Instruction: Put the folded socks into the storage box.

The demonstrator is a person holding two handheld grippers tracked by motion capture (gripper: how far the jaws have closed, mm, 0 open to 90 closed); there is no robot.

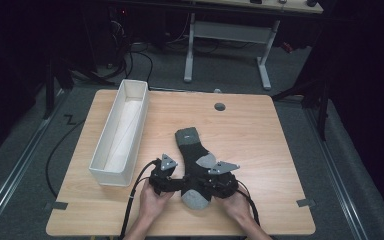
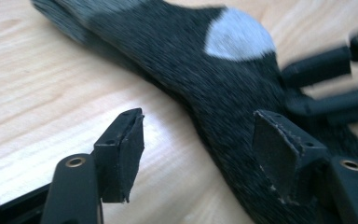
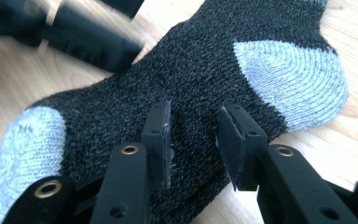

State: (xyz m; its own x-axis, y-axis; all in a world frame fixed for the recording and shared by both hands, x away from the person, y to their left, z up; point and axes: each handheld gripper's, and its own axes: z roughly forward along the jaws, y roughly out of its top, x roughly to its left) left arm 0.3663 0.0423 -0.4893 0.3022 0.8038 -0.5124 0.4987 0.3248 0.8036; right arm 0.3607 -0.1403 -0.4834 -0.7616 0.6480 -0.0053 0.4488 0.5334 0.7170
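A dark grey sock with a light grey cuff, heel and toe lies flat on the wooden table, toe toward the person. My left gripper comes at the sock's foot from the left and my right gripper from the right. In the left gripper view the left gripper is open, one pad over bare wood and the other over the sock. In the right gripper view the right gripper stands open just above the sock, between heel and toe, with a slight pucker of fabric in the gap.
A long white bin stands along the table's left side. A small round grey cap sits near the far edge. Beyond the table are a white desk frame and cables on the floor.
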